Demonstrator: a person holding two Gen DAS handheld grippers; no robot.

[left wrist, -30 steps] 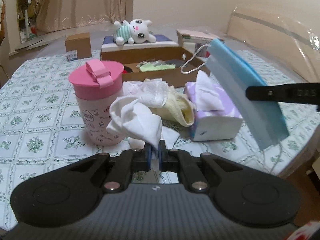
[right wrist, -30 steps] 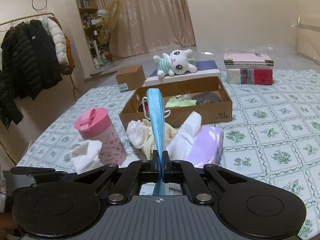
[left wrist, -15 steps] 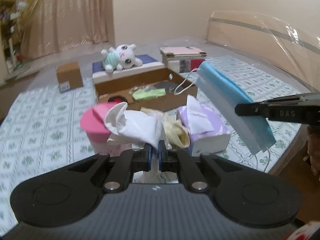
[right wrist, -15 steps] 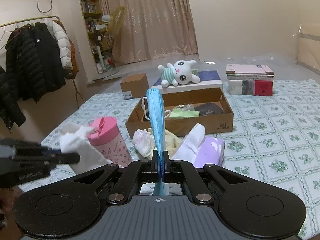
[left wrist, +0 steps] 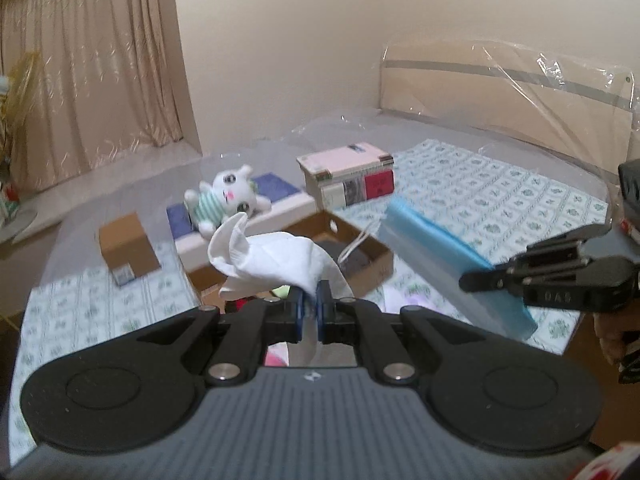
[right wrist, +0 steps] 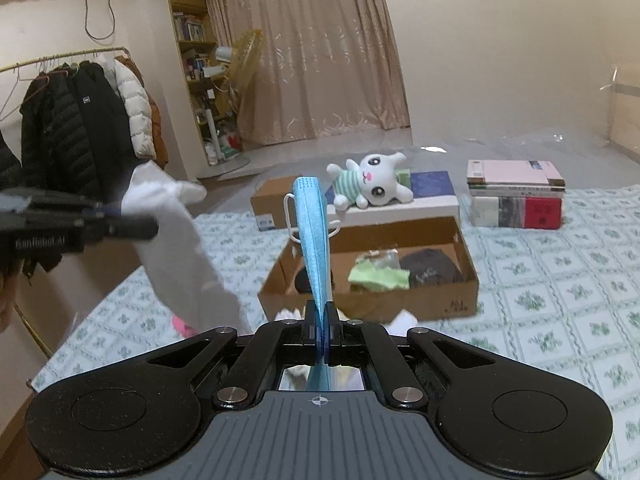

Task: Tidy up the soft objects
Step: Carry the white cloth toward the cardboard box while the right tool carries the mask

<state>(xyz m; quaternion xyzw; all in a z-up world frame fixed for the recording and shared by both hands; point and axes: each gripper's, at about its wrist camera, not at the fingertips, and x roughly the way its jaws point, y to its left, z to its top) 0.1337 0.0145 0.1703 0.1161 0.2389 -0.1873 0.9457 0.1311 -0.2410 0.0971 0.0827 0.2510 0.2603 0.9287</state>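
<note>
Bed (right wrist: 560, 300) is carrying an open cardboard box (right wrist: 400, 304) with a green cloth (right wrist: 378, 278) lying inside. Left tongs (left wrist: 309, 309) are clamping a white cloth (left wrist: 276, 260), holding it in the air near the box. Right tongs (right wrist: 321, 330) are clamping a blue face mask (right wrist: 314, 236), standing upright in front of the box.

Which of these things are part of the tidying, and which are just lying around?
Part of the job:
- white cloth in left gripper
- blue face mask in right gripper
- open cardboard box

Lying about:
- plush toy
- stacked books
- hanging coats
</note>
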